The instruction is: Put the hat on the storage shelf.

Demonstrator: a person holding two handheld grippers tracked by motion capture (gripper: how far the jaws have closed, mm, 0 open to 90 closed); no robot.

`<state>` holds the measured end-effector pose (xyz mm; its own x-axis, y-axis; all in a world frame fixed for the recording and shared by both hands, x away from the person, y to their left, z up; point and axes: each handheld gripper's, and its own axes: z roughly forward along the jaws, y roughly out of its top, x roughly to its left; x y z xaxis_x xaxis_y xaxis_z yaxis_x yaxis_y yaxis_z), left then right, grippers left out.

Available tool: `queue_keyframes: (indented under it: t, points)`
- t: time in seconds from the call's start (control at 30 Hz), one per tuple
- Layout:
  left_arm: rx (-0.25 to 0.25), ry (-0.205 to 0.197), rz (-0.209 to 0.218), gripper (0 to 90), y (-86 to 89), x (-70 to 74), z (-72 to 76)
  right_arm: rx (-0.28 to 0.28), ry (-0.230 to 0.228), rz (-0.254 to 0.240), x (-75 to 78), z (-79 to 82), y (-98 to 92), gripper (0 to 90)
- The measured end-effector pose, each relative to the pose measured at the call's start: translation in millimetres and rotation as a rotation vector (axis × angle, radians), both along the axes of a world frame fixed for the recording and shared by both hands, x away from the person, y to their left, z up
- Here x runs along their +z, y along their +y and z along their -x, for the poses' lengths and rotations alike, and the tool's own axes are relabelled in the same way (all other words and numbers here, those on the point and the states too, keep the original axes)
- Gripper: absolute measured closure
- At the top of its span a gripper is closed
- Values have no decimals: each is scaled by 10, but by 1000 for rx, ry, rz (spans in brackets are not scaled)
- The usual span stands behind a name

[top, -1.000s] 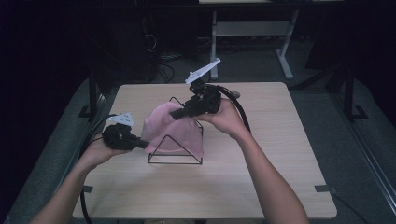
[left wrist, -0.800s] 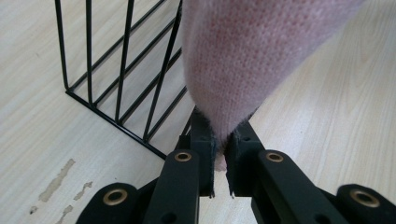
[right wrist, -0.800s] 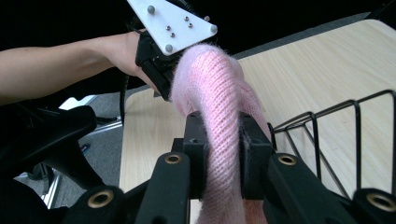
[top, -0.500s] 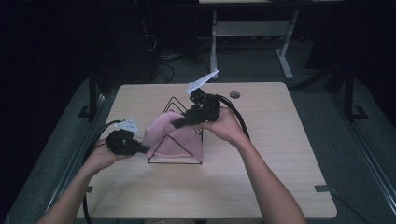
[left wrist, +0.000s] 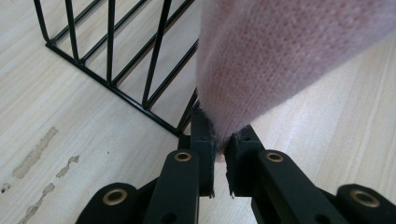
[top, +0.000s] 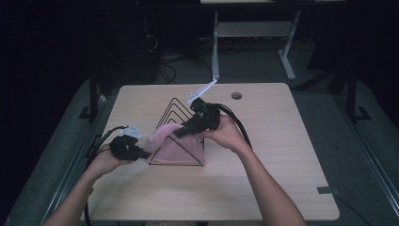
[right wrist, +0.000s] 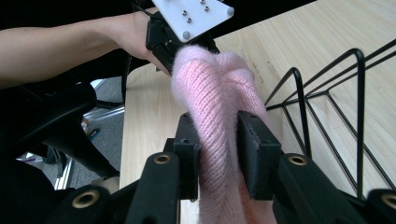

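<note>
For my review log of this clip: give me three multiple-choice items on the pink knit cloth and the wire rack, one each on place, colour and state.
1. Where does the wire rack stand?
A. On the wooden table
B. On the floor
C. On a shelf

2. What colour is the knit cloth?
A. Blue
B. Pink
C. White

3. How is the left claw?
A. Wide open, nothing in it
B. Lying loose on the table
C. Shut on the cloth

Key:
1 A, its base wire lies on the tabletop.
2 B, the knit is pale pink in both claw views.
3 C, its jaws pinch the cloth's edge.

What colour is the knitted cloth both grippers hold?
Pale pink knitted cloth, clearest in the right gripper view.
</note>
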<state>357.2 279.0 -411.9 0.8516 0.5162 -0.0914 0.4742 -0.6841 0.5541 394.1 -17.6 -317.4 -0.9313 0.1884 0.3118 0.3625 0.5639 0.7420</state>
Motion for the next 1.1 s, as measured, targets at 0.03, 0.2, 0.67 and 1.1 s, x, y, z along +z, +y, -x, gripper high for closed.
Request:
queue_keyframes:
  t: [0.03,0.2,0.67,1.1]
  points:
    - [-2,1,-6,832,4,-5,-4,0,2,0,-6,5,1,681]
    - [-4,8,-28,832,4,-36,-13,4,-16,13,-15,32,2,664]
    - [-5,20,-50,832,-14,-76,-20,7,-35,6,-5,54,-4,806]
    - [-2,21,-42,824,-15,-77,-22,8,-32,-8,-28,52,-18,736]
